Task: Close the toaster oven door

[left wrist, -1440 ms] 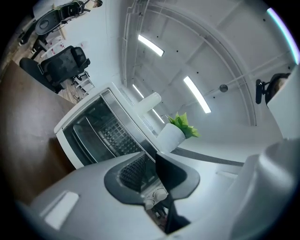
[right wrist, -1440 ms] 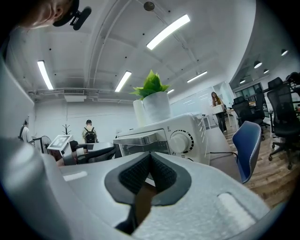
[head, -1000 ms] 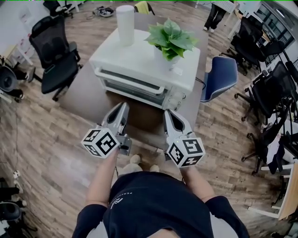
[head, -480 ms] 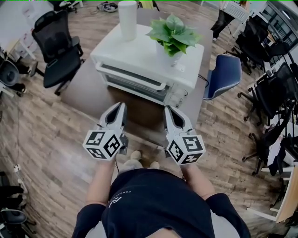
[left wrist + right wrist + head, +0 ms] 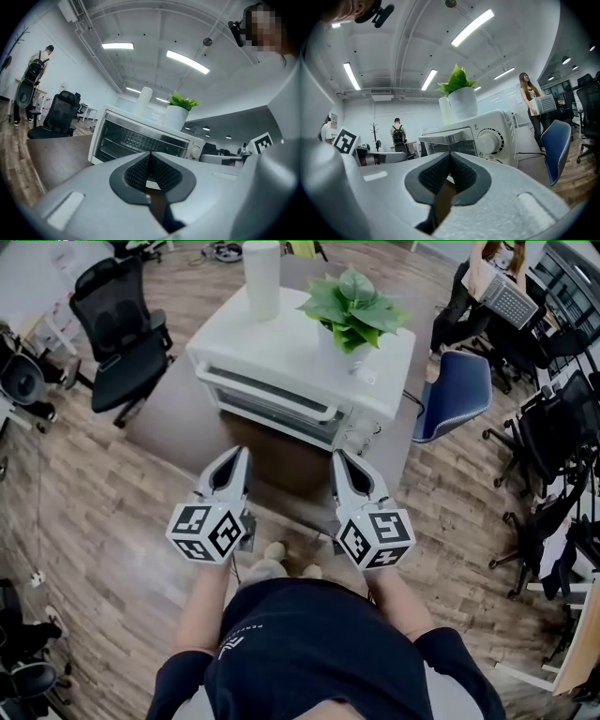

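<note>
The white toaster oven (image 5: 298, 371) stands on a brown table (image 5: 178, 418), its glass door (image 5: 270, 409) upright against the front and the handle (image 5: 267, 393) along its top edge. My left gripper (image 5: 236, 455) and right gripper (image 5: 339, 457) hover side by side over the table's near edge, both shut and holding nothing, pointing at the oven from a short distance. The left gripper view shows the door (image 5: 136, 140) past the shut left gripper (image 5: 150, 154). In the right gripper view the handle (image 5: 447, 137) and knob (image 5: 489, 140) show past the shut right gripper (image 5: 450, 154).
A potted plant (image 5: 354, 307) and a white cylinder (image 5: 262, 277) stand on top of the oven. A black office chair (image 5: 122, 334) is left of the table, a blue chair (image 5: 457, 395) right of it. A person (image 5: 487, 287) carrying a box stands at the far right.
Both grippers stay almost where they were, side by side before the oven. The person at the far right has walked nearer, carrying a box.
</note>
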The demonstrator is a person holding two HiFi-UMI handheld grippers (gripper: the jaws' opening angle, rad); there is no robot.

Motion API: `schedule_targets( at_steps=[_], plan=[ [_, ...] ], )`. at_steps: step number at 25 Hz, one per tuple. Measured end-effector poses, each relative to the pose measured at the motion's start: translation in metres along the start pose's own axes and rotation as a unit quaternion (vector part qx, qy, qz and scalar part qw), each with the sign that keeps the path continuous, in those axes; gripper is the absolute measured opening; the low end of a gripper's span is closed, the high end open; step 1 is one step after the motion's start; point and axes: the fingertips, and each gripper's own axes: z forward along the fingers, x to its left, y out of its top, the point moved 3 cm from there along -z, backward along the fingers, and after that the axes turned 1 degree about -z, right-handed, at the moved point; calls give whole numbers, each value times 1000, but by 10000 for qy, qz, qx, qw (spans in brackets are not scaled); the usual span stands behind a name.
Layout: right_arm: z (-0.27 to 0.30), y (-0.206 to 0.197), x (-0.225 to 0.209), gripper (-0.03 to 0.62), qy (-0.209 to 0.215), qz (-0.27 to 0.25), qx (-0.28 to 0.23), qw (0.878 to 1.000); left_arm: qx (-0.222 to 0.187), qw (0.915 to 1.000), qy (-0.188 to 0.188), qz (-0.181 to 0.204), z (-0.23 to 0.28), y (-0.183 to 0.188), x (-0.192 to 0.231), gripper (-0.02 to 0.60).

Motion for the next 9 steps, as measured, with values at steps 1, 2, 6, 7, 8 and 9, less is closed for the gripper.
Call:
schedule_targets(
  at_steps=[1,2,6,7,8,9],
  plan=[
    [1,0,0,0,10,4,1,10000,-4,10000,11,4,0,1,0,-2],
    [1,0,0,2,20,8,2,10000,-8,10000,22,5,-1,1,1,-2],
    [3,-1,2,2,42,30,12,10000,-8,10000,75,-3,-4,3,4,-2],
    [4,-1,2,0,44,32,16,10000,-4,10000,86,-4,-4,2,5,-2],
    [5,-1,2,2,46,34,20,10000,-1,10000,96,-5,-4,2,6,-1],
    [5,-2,2,2,47,36,26,10000,2,9999,105,-6,-5,2,7,-2]
  ],
)
